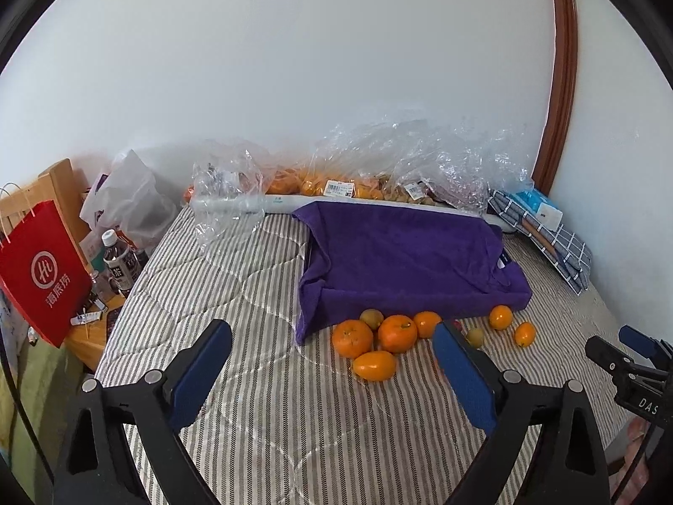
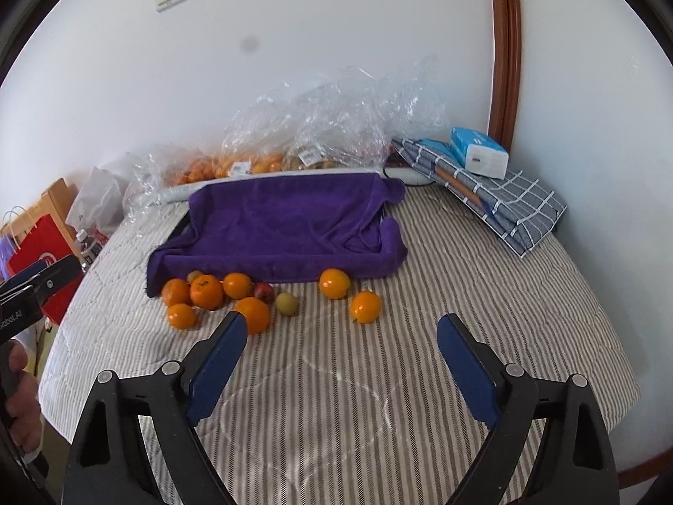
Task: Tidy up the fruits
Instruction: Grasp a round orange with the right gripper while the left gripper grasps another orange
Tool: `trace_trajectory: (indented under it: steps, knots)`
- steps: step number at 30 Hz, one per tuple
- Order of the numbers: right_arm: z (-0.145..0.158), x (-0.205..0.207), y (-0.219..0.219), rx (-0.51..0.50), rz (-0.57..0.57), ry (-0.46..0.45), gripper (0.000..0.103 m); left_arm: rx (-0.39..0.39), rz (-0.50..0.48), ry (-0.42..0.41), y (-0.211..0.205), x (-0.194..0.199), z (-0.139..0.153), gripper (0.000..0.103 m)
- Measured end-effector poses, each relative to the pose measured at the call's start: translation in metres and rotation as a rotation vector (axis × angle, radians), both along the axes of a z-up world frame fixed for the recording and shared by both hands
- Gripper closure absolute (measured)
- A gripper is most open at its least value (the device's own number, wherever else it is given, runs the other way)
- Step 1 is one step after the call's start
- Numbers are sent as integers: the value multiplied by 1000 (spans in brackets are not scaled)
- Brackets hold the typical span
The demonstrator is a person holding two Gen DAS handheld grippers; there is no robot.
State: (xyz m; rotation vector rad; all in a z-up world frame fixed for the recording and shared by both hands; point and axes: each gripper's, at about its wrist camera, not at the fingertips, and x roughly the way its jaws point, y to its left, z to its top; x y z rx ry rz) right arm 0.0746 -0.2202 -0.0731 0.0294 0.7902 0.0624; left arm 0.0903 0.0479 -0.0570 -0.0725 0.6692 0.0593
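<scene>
Fruit is lying loose on the striped bed cover [image 2: 378,378], clustered just in front of the purple towel [image 2: 290,223] that is draped over what looks like a tray. We are holding both tools back from it: the left gripper [image 1: 332,362] is hanging with its jaws spread wide and nothing between them, and the right gripper [image 2: 343,353] is doing the same, empty and well short of the nearest piece.

We are judging the oranges [image 2: 206,292] to be light, firm and round, so they are likely to roll on the soft quilt if nudged. We are thinking the best hold is across the widest part, pads on opposite sides, with gentle pressure so the skin is not bruised. The elongated orange fruit [image 1: 374,365] is probably easier taken across its short axis. The two outliers [image 2: 366,307] are sitting apart from the cluster and are looking simpler to reach than the packed ones, which are touching each other.

We are not seeing what is under the towel, only a dark edge at its left. The small red fruit [image 2: 263,290] and the greenish one [image 2: 287,304] are too small to name. The clear bags [image 1: 357,168] against the wall are holding more fruit, but crinkled plastic is blurring the contents.
</scene>
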Motion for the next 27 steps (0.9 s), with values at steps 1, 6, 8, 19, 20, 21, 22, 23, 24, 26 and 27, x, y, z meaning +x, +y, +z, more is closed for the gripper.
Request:
trace_trajectory:
  steps: [1,6,8,19,20,21,22,23,24,26,27]
  knots:
    - [-5,4,-3,4,-5,10,12,5,-2,5,1,3,-4,6]
    - [-33,24,-15,-4,-24,54,17,4,-4,70,9,24,-31,6]
    - [-44,32,-18,-9,-28,70,24,-19,8,101,15,32,-43,6]
    - [-107,88,-28,87,-4,164,51,-65,-3,190,25,58,-90,8]
    - [-110,92,-27,92,-4,166,51,-69,-8,194,23,59,-91,8]
    - [-112,95,-27,91,-5,166,52,-74,-14,196,21,61,-92,8]
    - [-113,98,-27,89,-5,164,53,-80,-21,199,19,63,-94,8]
    - [-114,100,-26,83,-6,157,53,-86,-30,201,18,64,-96,8]
    - [-115,102,-25,76,-7,152,55,-91,-37,204,17,66,-98,8]
    - [-115,103,-23,61,-2,152,62,-108,-43,201,14,68,-99,8]
    - [-115,103,-23,61,7,153,68,-117,-47,196,13,70,-98,8]
